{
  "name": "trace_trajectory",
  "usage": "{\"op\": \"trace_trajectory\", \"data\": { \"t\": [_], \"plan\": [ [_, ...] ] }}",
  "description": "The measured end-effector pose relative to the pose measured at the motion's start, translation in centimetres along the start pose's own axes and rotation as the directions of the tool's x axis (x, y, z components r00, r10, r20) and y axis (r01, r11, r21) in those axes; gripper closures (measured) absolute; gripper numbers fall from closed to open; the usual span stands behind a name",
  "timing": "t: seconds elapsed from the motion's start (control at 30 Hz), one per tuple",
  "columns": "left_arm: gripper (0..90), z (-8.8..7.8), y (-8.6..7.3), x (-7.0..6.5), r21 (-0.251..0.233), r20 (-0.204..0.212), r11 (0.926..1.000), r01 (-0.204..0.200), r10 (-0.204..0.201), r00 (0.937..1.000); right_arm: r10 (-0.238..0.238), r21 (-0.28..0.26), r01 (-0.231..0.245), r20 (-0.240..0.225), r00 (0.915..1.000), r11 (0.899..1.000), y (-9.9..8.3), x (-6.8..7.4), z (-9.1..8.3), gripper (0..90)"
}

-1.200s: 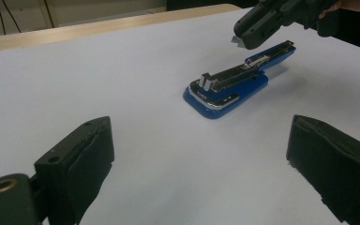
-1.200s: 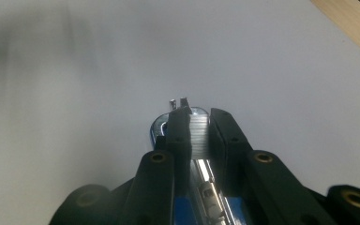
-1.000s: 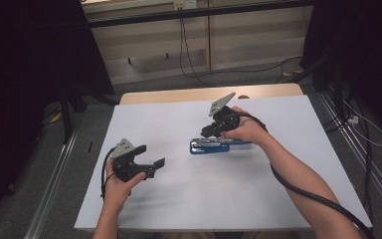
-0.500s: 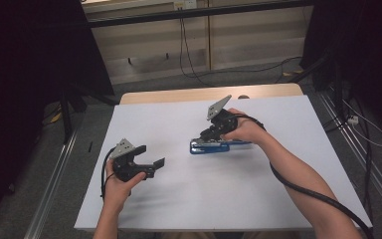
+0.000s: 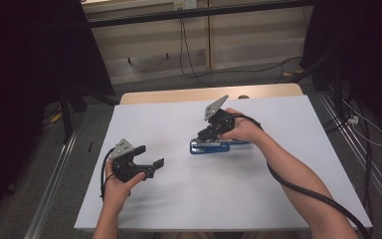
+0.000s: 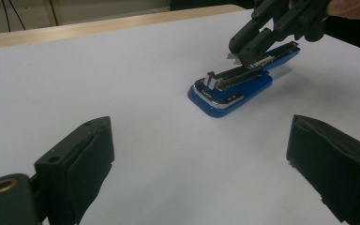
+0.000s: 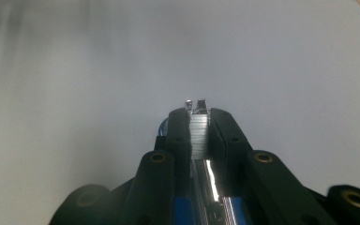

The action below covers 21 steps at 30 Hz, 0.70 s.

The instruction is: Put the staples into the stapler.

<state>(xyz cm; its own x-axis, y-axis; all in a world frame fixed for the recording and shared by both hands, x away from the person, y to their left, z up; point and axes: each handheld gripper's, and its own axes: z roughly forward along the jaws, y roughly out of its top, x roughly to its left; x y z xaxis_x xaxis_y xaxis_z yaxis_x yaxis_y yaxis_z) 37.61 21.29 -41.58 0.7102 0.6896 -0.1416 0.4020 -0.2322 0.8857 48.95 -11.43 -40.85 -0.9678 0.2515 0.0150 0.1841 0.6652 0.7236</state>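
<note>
Stapler (image 5: 210,147) flat on table (image 5: 179,199), staple strip (image 7: 198,133) between right gripper's (image 7: 199,123) closed jaws.

The high view looks forward and down on the whole white table (image 5: 278,199) from above the person's side. The left gripper view sits low near the tabletop, facing across it to the blue stapler (image 6: 234,86). The right gripper view looks very closely down at this same stapler (image 7: 198,136). All three views share it.
</note>
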Motion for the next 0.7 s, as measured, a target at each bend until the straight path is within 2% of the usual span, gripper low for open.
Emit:
{"op": "trace_trajectory", "data": {
  "t": [0.6, 0.7],
  "plan": [
    [7.9, 0.01, -0.07, 0.1, 0.007, -0.002, 1.0, -0.006, 0.007, 1.0, -0.003, 0.002, 0.003, -0.011, 0.9999, 1.0, -0.09, -0.26, 0.63, 79.0],
    [7.9, 0.06, -0.07, 0.06, 0.008, -0.001, 0.9999, -0.007, 0.007, 1.0, -0.006, 0.001, 0.006, -0.002, 1.0, 1.0, -0.04, -0.27, 0.64, 78.9]
  ]
}}
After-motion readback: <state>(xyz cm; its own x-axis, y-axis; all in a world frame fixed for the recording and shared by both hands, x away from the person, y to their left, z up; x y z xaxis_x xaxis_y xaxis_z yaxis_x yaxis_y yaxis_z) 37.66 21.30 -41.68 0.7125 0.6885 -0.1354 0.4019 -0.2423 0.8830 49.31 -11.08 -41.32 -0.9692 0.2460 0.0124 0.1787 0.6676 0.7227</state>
